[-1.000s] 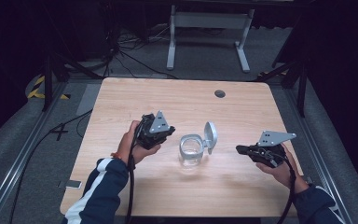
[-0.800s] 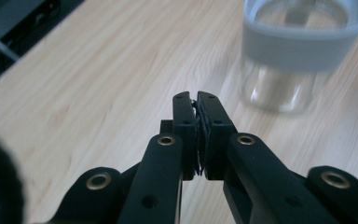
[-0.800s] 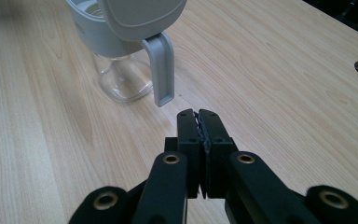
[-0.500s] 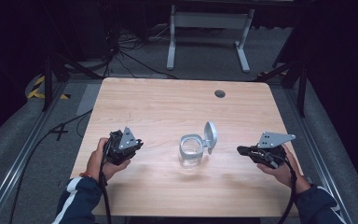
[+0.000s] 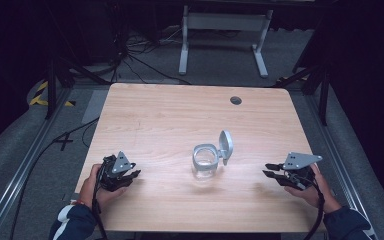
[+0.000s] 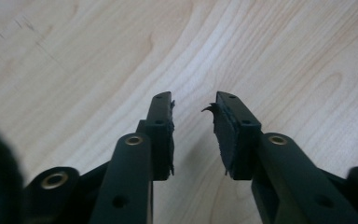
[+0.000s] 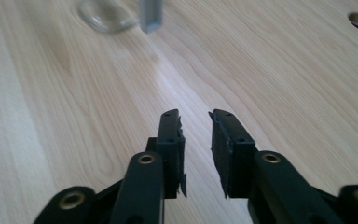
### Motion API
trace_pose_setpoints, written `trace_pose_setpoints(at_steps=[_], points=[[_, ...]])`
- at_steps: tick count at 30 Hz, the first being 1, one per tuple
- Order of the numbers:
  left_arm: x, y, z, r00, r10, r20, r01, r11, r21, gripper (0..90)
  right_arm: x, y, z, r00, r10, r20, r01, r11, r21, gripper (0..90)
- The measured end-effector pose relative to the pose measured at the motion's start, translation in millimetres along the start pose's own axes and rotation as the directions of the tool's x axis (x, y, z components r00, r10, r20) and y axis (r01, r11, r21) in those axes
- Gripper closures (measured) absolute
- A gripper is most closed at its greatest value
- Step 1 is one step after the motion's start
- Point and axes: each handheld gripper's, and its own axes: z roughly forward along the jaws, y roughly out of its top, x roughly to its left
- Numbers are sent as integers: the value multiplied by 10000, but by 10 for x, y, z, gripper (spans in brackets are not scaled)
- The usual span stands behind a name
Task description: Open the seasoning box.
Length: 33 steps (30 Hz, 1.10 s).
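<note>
A clear jar (image 5: 205,162) stands near the middle of the table (image 5: 180,120), a little toward the person's edge, with its grey hinged lid (image 5: 225,146) flipped up on the right side. Whether anything is inside cannot be made out through the glass. In the right gripper view just the jar's base (image 7: 103,14) and the lid's lower edge (image 7: 150,15) show, blurred and cut off by the top of the frame. No label or writing can be read on it.

The left gripper (image 5: 131,176) sits low at the table's left front, well apart from the jar, held in the left hand (image 5: 94,186). Its jaws are spread with a clear gap and nothing between them, and the pads (image 6: 223,128) look frayed at the edges. A dark blur covers that view's lower left corner.

The right gripper (image 5: 269,170) sits at the right front, jaws pointing toward the jar, parted and empty, held by the right hand (image 5: 312,190).

A round hole (image 5: 236,100) marks the table's far right.
</note>
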Motion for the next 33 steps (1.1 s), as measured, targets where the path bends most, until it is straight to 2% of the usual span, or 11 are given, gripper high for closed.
trace_pose_setpoints(at_steps=[4, 5, 7, 8, 12, 14, 15, 17, 20, 22, 33], points=[[8, -122, 15, 9989, -403, 257, 406, 9991, -131, 532, -45, -227, -72, 9969, 603, 512, -607, 9981, 44, 604], [11, -142, 17, 9993, -270, 276, 273, 9996, -87, 512, -52, -285, -87, 9958, 664, 637, -670, 9977, 75, 581], [6, -162, 24, 9988, -332, 357, 334, 9994, -54, 466, -55, -410, -119, 9913, 845, 1011, -860, 9962, 108, 537], [9, -177, 29, 9987, -320, 390, 318, 9995, 71, 452, -55, -478, -137, 9893, 1019, 1046, -1032, 9946, 68, 529], [35, -237, 51, 9949, -737, 690, 754, 9969, -226, 373, -43, -703, -199, 9846, 1359, 1100, -1381, 9903, 131, 427], [45, -248, 64, 9944, -756, 736, 776, 9967, -247, 295, -43, -762, -207, 9835, 1471, 1054, -1503, 9884, 236, 399], [49, -263, 82, 9930, -869, 805, 897, 9955, -317, 295, -47, -819, -212, 9819, 1574, 1056, -1613, 9865, 288, 365], [76, -282, 99, 9904, -1057, 893, 1089, 9935, -322, 215, -66, -918, -257, 9676, 2299, 1044, -2315, 9728, 28, 310], [82, -283, 113, 9898, -1174, 808, 1203, 9922, -330, 162, -90, -977, -278, 9516, 2840, 1177, -2851, 9585, -78, 247], [79, -282, 116, 9897, -1160, 843, 1189, 9924, -312, 152, -100, -985, -268, 9459, 3016, 1199, -3025, 9531, -105, 221], [63, -274, 111, 9884, -1310, 772, 1326, 9910, -167, 141, -117, -967, -243, 9475, 2989, 1136, -3006, 9538, -29, 193]])
